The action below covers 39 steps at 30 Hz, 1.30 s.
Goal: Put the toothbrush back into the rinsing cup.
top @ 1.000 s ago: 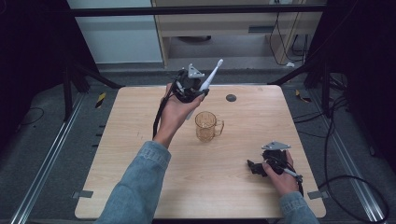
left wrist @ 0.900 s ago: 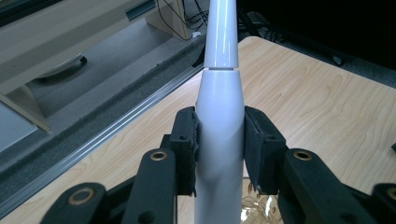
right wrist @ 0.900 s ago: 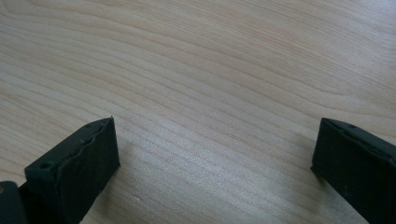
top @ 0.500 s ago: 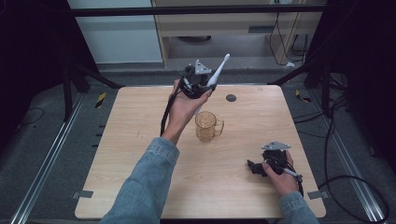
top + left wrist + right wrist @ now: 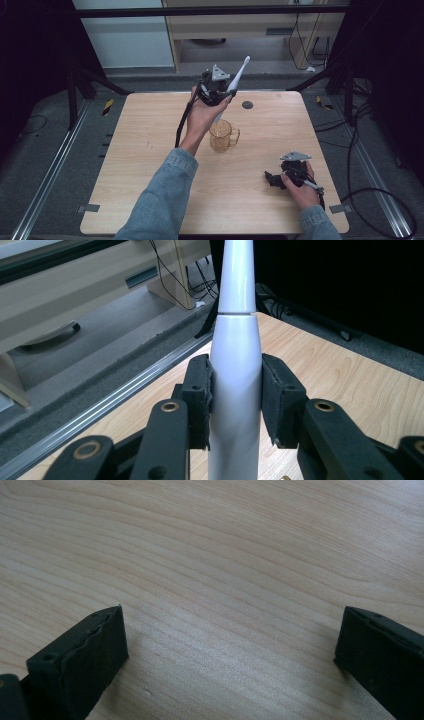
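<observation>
My left gripper point(image 5: 223, 95) is raised over the far middle of the wooden table point(image 5: 140, 150), shut on a white, tapered toothbrush-like handle point(image 5: 240, 71). The handle tilts up and to the right, and its lower end points down toward an amber glass mug point(image 5: 221, 136) standing just below. In the left gripper view both black pads point(image 5: 199, 390) press the handle's point(image 5: 235, 315) thicker part. My right gripper point(image 5: 272, 179) rests low at the table's near right. Its jaws stand wide apart point(image 5: 230, 645) over bare wood with nothing between them.
A small dark round disc point(image 5: 247, 105) lies on the table behind the mug. A pale cabinet point(image 5: 240, 25) stands beyond the far edge. Metal rails point(image 5: 45, 190) run along the floor on the left, and cables point(image 5: 370, 150) trail on the right.
The left hand has shifted slightly right and toward the far edge with the white handle still gripped. The right hand and the mug have stayed put.
</observation>
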Motion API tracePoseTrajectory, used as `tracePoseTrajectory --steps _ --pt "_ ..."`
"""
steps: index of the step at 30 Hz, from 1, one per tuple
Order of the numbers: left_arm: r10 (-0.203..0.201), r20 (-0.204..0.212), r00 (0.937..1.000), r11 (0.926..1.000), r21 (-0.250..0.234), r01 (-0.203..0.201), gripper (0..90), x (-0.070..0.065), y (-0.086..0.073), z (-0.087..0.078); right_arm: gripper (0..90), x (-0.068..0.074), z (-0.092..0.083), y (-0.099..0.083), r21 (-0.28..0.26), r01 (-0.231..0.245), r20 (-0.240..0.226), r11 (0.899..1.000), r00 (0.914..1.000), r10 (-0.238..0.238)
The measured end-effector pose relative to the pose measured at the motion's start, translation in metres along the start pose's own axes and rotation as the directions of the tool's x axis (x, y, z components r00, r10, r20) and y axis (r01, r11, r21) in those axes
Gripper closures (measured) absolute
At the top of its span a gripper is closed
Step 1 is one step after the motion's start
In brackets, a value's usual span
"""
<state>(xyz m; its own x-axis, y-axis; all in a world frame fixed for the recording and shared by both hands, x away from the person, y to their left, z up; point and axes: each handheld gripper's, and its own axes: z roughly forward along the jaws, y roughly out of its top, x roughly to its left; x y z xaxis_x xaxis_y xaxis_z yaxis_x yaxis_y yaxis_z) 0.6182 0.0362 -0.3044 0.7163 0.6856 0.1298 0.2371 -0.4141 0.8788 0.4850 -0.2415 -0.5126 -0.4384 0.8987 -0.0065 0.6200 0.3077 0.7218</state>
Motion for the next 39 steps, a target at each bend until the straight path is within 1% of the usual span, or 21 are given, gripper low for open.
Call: tracePoseTrajectory --steps 2,4,11,16,20,23,28,29,30,32,39 --pt "0.002 -0.002 1.0 1.0 0.001 -0.002 66.7 0.0 -0.002 0.001 0.4 0.0 0.0 0.0 0.0 0.002 0.0 1.0 1.0 -0.002" --pt "-0.005 -0.003 1.0 1.0 0.002 0.005 66.7 0.001 -0.007 0.002 0.4 0.0 0.0 0.0 0.001 0.002 -0.001 1.0 1.0 -0.002" --pt "-0.018 0.002 0.9998 0.9998 -0.008 0.018 66.7 0.002 -0.011 0.006 0.4 0.0 0.0 0.0 0.002 -0.002 -0.002 1.0 1.0 0.002" --pt "-0.014 0.007 0.9999 0.9997 -0.018 0.014 66.7 0.0 -0.014 0.009 0.4 0.0 0.0 0.0 0.002 -0.002 -0.002 1.0 1.0 0.002" --pt "-0.019 0.01 0.9998 0.9996 -0.021 0.019 66.7 0.0 -0.016 0.01 0.4 0.0 0.0 0.0 0.002 -0.005 -0.005 1.0 1.0 0.005" --pt "-0.013 0.008 0.9999 0.9997 -0.019 0.013 66.7 -0.001 -0.02 0.012 0.4 0.0 0.0 0.0 0.0 -0.002 -0.003 1.0 1.0 0.002" --pt "-0.02 0.01 0.9997 0.9997 -0.016 0.02 66.7 0.0 -0.025 0.014 0.4 0.0 0.0 0.0 0.002 -0.003 -0.002 1.0 1.0 0.003" --pt "-0.019 0.012 0.9998 0.9997 -0.014 0.019 66.7 0.0 -0.025 0.014 0.4 0.0 -0.001 0.0 0.004 -0.004 -0.007 1.0 1.0 0.004" --pt "-0.018 0.015 0.9997 0.9997 -0.017 0.018 66.7 0.0 -0.026 0.013 0.4 0.0 0.0 0.0 0.002 0.004 -0.005 1.0 1.0 -0.004" --pt "-0.017 0.015 0.9998 0.9996 -0.022 0.017 66.7 -0.001 -0.028 0.013 0.4 0.0 0.0 0.0 0.002 0.006 -0.007 1.0 1.0 -0.006" --pt "-0.025 0.017 0.9995 0.9994 -0.022 0.026 66.6 0.0 -0.034 0.015 0.4 0.0 0.0 0.0 0.002 0.006 -0.007 1.0 1.0 -0.006"
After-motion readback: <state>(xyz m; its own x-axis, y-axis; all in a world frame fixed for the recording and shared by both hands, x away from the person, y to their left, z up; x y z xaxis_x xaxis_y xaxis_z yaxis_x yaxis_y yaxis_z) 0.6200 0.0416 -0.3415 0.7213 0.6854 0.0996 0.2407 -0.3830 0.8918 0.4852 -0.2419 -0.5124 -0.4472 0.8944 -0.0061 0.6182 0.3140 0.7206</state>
